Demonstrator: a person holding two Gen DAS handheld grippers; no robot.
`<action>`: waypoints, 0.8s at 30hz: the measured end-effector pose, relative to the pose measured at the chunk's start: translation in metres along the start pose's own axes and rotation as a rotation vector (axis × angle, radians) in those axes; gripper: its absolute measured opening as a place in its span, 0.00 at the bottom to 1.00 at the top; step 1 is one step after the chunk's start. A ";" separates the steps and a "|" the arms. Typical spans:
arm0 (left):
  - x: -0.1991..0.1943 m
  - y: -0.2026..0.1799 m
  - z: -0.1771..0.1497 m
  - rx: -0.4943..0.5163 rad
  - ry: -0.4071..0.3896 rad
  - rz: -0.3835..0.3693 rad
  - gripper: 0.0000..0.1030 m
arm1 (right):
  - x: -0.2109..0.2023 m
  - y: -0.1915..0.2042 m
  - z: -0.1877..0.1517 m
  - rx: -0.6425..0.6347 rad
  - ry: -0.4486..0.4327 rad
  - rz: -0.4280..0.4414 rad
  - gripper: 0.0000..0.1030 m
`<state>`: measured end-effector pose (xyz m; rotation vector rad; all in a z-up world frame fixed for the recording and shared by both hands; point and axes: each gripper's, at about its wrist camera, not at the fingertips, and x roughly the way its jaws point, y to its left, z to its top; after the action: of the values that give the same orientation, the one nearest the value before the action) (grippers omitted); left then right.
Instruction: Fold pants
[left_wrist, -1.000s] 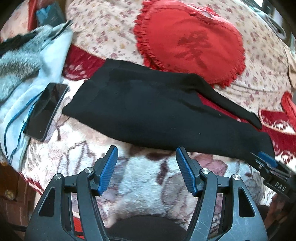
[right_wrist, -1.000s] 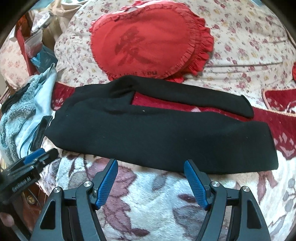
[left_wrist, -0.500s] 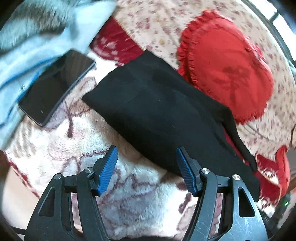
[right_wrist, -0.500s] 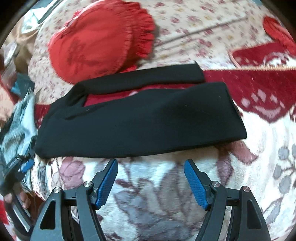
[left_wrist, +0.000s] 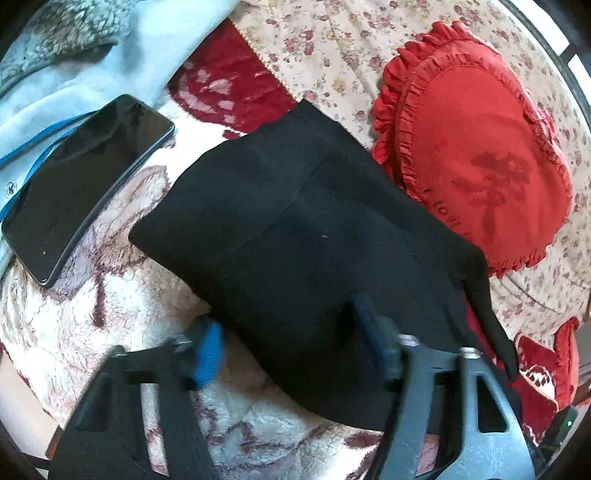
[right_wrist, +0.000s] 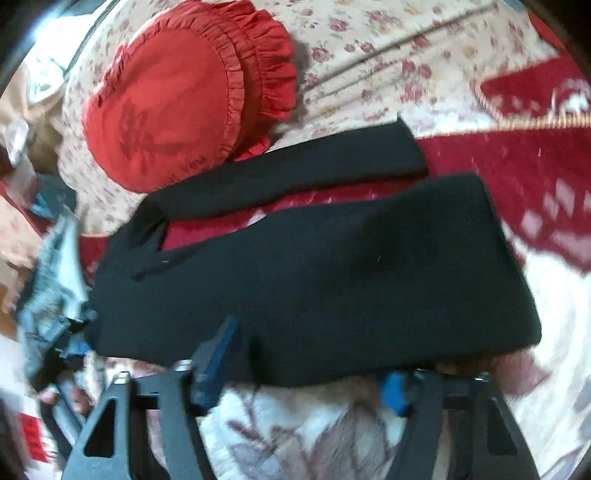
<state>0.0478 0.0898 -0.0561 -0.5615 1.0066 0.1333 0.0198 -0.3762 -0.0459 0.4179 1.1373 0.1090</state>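
**Q:** Pants (left_wrist: 314, 251) of black knitted cloth, where do they lie now?

**A:** They lie flat on the fleecy cream and red flowered blanket (left_wrist: 92, 332). The waist end is near the black smartphone (left_wrist: 81, 184), and the two legs (right_wrist: 332, 266) stretch away toward the other side. The legs are a little apart, with red blanket showing between them. The red heart-shaped ruffled cushion (left_wrist: 480, 147) sits just behind.

**Q:** What do the grippers do?

**A:** The left gripper (left_wrist: 288, 347) has its blue pads spread wide, one on each side of the near edge at the waist part. One pad is already over the cloth. The right gripper (right_wrist: 306, 362) is also spread, at the near edge of the front leg. Neither one pinches cloth.

**Q:** Which step is this?

**A:** I judge it is the reach before the first fold. Nothing is folded yet.

**Q:** What does the next move need?

**A:** Both should close on the near edge, catching all layers. Then the lift must be even, so the front leg comes over the back one without twisting.
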 end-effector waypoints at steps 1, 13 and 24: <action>-0.001 0.000 0.000 0.002 0.007 -0.002 0.25 | -0.001 0.002 0.001 -0.014 -0.011 -0.011 0.43; -0.074 -0.005 0.004 0.067 -0.060 -0.078 0.09 | -0.065 0.012 -0.008 -0.057 -0.136 0.112 0.05; -0.068 0.022 -0.044 0.147 0.045 0.036 0.10 | -0.041 -0.033 -0.065 0.029 0.091 0.176 0.12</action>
<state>-0.0306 0.0965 -0.0269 -0.4134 1.0612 0.0780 -0.0601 -0.4015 -0.0457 0.5434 1.1918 0.2674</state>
